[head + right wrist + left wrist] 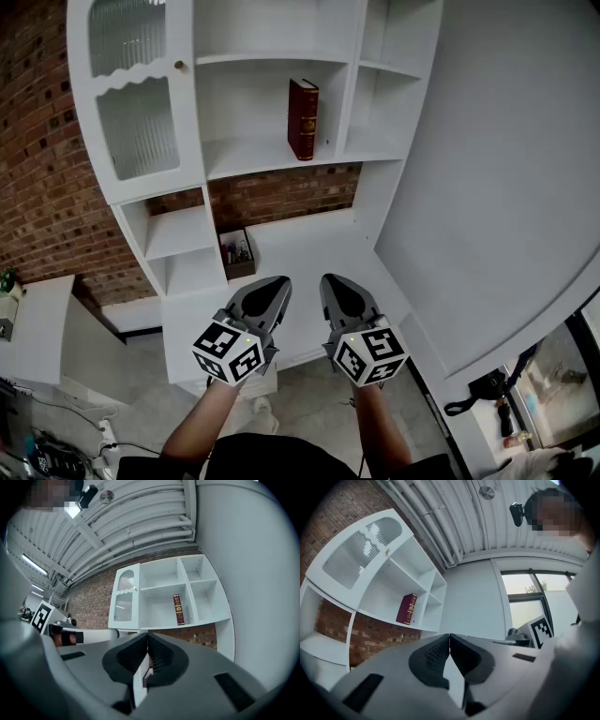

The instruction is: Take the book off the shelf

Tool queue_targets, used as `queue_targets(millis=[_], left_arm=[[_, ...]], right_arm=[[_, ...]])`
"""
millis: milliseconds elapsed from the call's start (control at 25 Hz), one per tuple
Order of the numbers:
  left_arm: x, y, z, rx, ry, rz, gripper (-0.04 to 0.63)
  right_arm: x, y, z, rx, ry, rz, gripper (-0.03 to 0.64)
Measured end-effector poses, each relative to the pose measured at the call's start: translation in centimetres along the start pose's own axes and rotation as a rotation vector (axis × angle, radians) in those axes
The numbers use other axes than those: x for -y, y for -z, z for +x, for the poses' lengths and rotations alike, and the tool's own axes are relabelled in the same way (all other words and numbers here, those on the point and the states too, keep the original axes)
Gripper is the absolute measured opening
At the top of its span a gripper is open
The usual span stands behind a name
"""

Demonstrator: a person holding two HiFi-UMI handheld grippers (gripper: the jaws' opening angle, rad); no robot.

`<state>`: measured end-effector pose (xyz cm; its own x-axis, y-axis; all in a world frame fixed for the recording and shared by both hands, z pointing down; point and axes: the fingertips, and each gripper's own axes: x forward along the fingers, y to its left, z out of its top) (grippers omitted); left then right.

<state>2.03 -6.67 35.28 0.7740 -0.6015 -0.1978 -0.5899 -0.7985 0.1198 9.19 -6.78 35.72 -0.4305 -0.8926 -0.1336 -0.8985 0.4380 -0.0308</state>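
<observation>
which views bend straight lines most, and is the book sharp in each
Head view: mild bend, the shelf edges curve, book sharp, even light. Left gripper view: heavy fisheye, dark corners, window bright, book small but clear. Right gripper view: same fisheye, ceiling pipes bowed, book crisp.

Your book (303, 119) is a dark red hardback with gold bands and lettering on the spine. It's standing upright on its own in the wide middle compartment of the white shelf (253, 155). You've got the spine facing you, and it sits toward the right end, near the divider (345, 103) but a little apart from it.
</observation>
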Motion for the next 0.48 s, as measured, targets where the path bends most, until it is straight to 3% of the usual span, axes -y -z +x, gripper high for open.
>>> queue_targets(millis=[480], left_arm=[[-0.57, 0.28, 0.10, -0.007, 0.005, -0.003, 0.017]], right_arm=[[0.54, 0.38, 0.48, 0.007, 0.017, 0.030, 0.020]])
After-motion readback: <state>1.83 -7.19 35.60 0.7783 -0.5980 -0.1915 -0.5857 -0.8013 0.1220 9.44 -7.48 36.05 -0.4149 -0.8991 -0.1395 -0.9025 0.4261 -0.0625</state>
